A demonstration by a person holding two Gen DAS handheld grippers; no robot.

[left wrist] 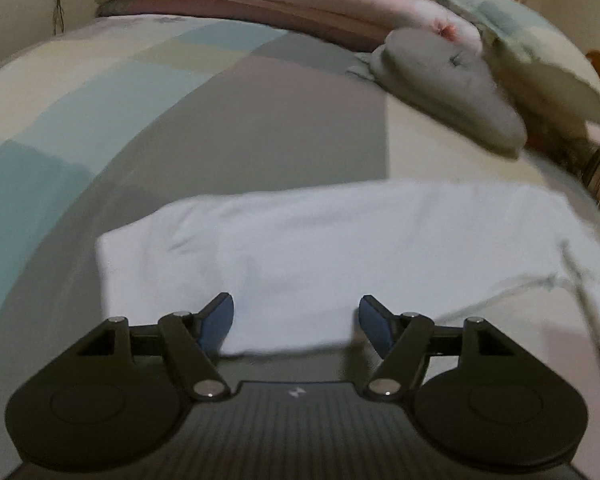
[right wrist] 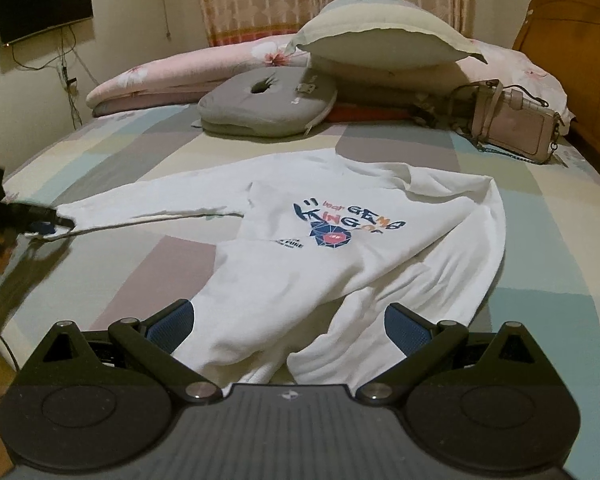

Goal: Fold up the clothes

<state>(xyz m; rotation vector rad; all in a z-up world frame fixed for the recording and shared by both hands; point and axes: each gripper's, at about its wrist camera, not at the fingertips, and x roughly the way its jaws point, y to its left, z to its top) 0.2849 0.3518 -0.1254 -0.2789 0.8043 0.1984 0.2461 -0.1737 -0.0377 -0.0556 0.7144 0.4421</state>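
White long-sleeved printed sweatshirt (right wrist: 340,248) lies on the pastel patchwork bedsheet (right wrist: 540,216); its cuff sits between the spread left gripper (left wrist: 296,316); right gripper (right wrist: 288,326) gapes over the hem.

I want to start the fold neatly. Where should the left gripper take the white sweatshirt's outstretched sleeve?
Probably at the cuff end of the sleeve, coming in from beyond its tip: it lies flat and straight on the bed, already between the open left gripper's fingers.

A white long-sleeved sweatshirt (right wrist: 340,248) with a blue and orange printed front is spread face up on the bed (right wrist: 540,208), 1 sleeve (right wrist: 148,210) stretched sideways.
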